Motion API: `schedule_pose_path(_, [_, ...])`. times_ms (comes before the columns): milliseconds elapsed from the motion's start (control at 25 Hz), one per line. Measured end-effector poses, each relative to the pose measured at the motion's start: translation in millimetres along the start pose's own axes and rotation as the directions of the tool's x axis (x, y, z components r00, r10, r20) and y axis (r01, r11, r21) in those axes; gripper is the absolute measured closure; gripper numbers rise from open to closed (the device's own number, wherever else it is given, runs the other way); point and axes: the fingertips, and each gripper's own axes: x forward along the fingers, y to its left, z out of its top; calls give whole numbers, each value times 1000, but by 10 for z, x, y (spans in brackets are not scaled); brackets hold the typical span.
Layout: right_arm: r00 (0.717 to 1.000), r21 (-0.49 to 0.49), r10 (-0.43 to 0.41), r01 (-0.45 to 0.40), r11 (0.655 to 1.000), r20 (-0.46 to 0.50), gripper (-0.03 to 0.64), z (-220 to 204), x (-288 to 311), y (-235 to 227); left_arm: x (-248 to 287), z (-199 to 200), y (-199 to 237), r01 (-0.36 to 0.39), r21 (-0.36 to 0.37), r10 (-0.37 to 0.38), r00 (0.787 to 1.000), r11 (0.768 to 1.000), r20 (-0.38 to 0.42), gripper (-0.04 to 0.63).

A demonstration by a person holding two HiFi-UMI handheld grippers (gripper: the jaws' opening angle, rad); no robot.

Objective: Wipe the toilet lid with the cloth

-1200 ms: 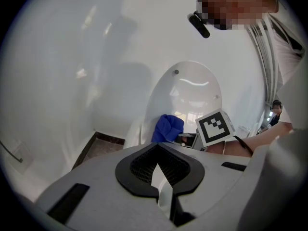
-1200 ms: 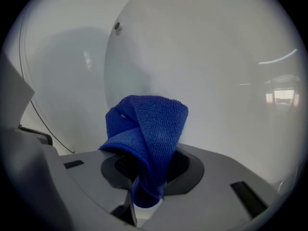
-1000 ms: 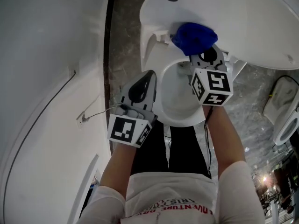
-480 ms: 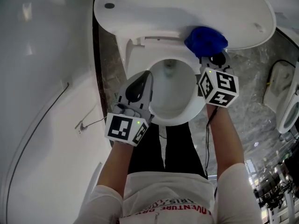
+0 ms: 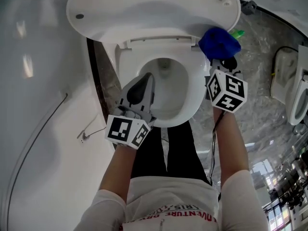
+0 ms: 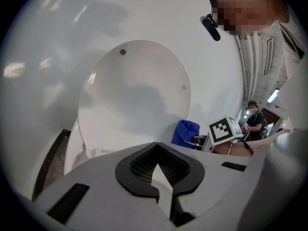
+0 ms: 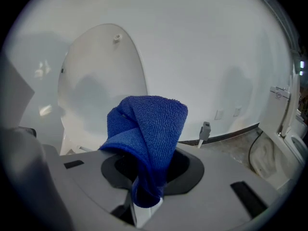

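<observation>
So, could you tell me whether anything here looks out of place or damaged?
Nothing stands out. The toilet lid stands raised and looks intact, and the blue cloth sits bunched in the shut right claw.

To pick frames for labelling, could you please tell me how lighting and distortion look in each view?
Head view: soft glare patches on the curved white wall, raised white toilet lid evenly lit. Both gripper views: fisheye bending, dark corners. Right gripper view: blue terry cloth sharp.
</observation>
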Motion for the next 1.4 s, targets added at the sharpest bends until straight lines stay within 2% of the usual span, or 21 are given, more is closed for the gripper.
schedule_pose_path(160, [1000,-10,2,-2,1000,20,529,85,-201,-115,-47,48,-69,-14,1,14,1000,1000,3,589])
schedule_pose_path(320, [995,-4,65,-65,998,76,529,449,-465,65,-163,348,-79,-28,16,28,999,999,45,589])
schedule_pose_path(480, [972,-32,174,-171,985,160,529,1087,-799,454,-385,1142,-169,-67,44,58,982,997,180,588])
schedule_pose_path(640, [931,-68,242,-232,970,273,529,1926,-1024,730,-477,2081,-154,-91,82,64,956,992,287,588])
schedule_pose_path(880, [877,-119,266,-238,964,399,529,2966,-1256,899,-474,3043,-21,-129,117,86,943,985,321,588])
schedule_pose_path(1000, [853,-118,235,-204,972,467,529,3364,-1285,853,-409,3451,-36,-123,126,71,933,984,353,588])
schedule_pose_path(1080, [844,-115,208,-174,978,494,529,3529,-1253,818,-285,3593,-35,-113,157,54,939,981,340,588])
schedule_pose_path(1160, [857,-106,200,-169,980,476,529,3533,-1130,823,-107,3603,-15,-87,168,35,955,982,294,588])
schedule_pose_path(1280, [902,-41,208,-208,977,379,529,3288,-895,891,138,3465,-27,1,95,-21,977,995,213,588])
schedule_pose_path(1320, [914,-15,211,-220,975,346,529,3188,-830,913,194,3416,-18,10,74,-25,980,997,198,588])
schedule_pose_path(1400, [926,17,213,-229,973,311,529,3047,-765,934,259,3326,4,-4,80,-10,985,997,174,589])
